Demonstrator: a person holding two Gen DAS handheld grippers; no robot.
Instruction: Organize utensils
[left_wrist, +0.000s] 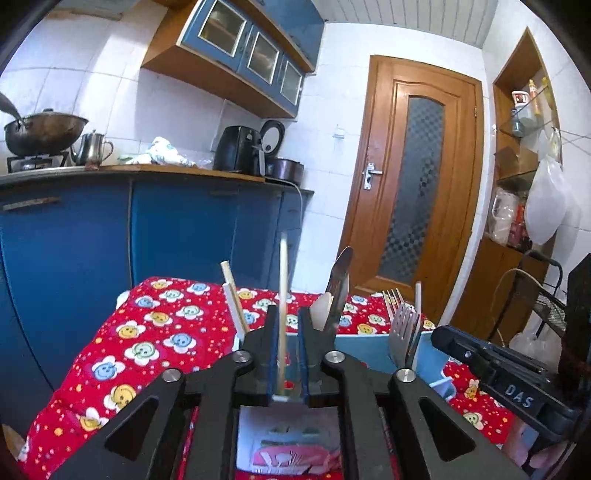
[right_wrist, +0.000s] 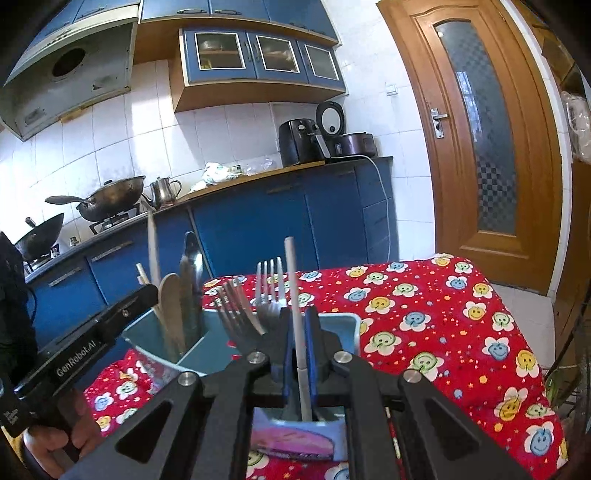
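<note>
Step in hand: I am lowering one stick from each hand into the blue utensil holder (right_wrist: 343, 325); I judge this the release stage of sorting.
Left gripper (left_wrist: 287, 325): its jaws stand slightly apart around a pale wooden chopstick (left_wrist: 283, 295) that stands upright between them; I see small gaps beside the stick, so I read it as let go, or nearly so.
Right gripper (right_wrist: 298, 328): its jaws are likewise slightly apart around a grey-white stick (right_wrist: 293, 295), upright between them, leaning a little towards 11 o'clock.
Holder: it sits on the red smiley tablecloth (right_wrist: 424, 314), just past both sets of jaws, at 12 o'clock in each wrist view.
Already in it: forks (right_wrist: 240, 314) in the middle, a wooden spoon (right_wrist: 171, 306) and a metal handle (right_wrist: 190, 280) at 10 o'clock in the right view, more chopsticks (left_wrist: 232, 299) at 11 o'clock in the left view.
Next move: I reckon to spread both jaws wider, then draw straight back and up.
In the way: fork tines stand just beside the right jaws, and the two grippers are close to each other.
Around: a blue counter (left_wrist: 147, 229) and wooden door (left_wrist: 413, 192) lie well beyond.
</note>
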